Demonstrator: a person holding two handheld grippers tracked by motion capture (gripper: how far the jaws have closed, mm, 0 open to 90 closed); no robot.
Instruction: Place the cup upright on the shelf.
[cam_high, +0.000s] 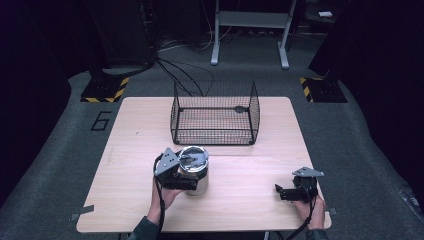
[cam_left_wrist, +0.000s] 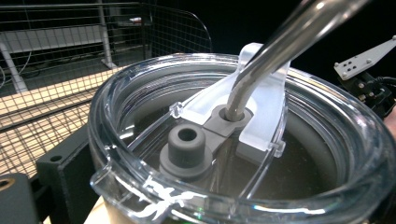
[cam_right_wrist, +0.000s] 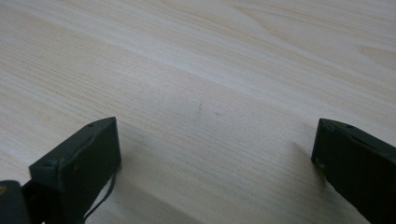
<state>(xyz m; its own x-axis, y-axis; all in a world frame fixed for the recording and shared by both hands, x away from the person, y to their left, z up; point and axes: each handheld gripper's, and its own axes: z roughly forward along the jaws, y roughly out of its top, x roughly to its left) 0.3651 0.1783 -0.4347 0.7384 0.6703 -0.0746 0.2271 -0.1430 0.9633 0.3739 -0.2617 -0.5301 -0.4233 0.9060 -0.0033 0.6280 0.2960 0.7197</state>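
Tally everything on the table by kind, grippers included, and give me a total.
Wire basket: 1
Steel tumbler with clear lid and metal straw: 1
Handheld grippers: 2, left gripper and right gripper
Total: 4

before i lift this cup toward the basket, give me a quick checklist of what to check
1. Left gripper at the cup: ok, jaws either side; firm grip: cannot tell.
2. Cup upright on the table: ok.
3. Lid seated, straw through it: ok.
4. Basket open on top, nothing seen inside: ok.
5. Right gripper open, low over bare wood, away from the path: ok.
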